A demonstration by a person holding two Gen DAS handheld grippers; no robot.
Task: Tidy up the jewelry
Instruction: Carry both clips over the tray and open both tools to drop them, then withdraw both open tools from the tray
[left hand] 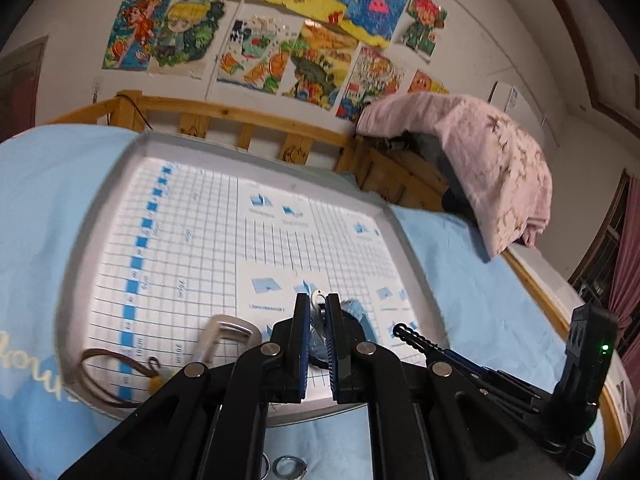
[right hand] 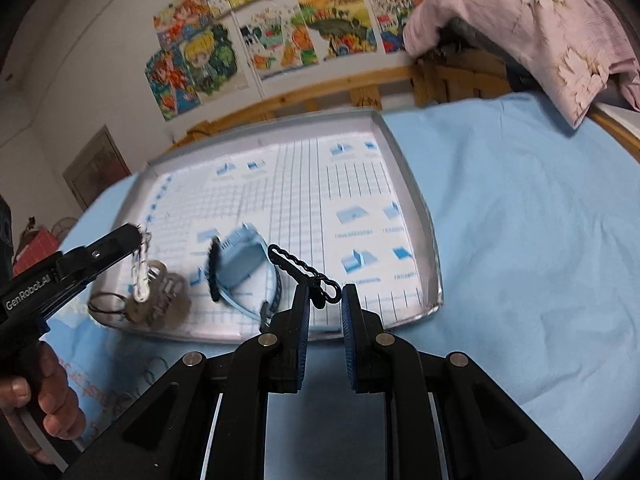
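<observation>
1. On the blue bedsheet (right hand: 520,220) we see the gridded tray (right hand: 404,184).
2. Our left gripper (left hand: 318,306), jaws clamped on a white beaded chain (right hand: 141,276), hangs it over the tray.
3. Our right gripper (right hand: 325,294) pinches a black chain (right hand: 298,266) above the tray's near edge.

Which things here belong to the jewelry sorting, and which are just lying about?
Job: grid-lined silver tray; white beaded strand in the left gripper; black wavy chain in the right gripper; brown leather cord loop; pale blue toothed headband.
Lying about: pink floral pillow; colourful wall drawings; wooden bed rail.
</observation>
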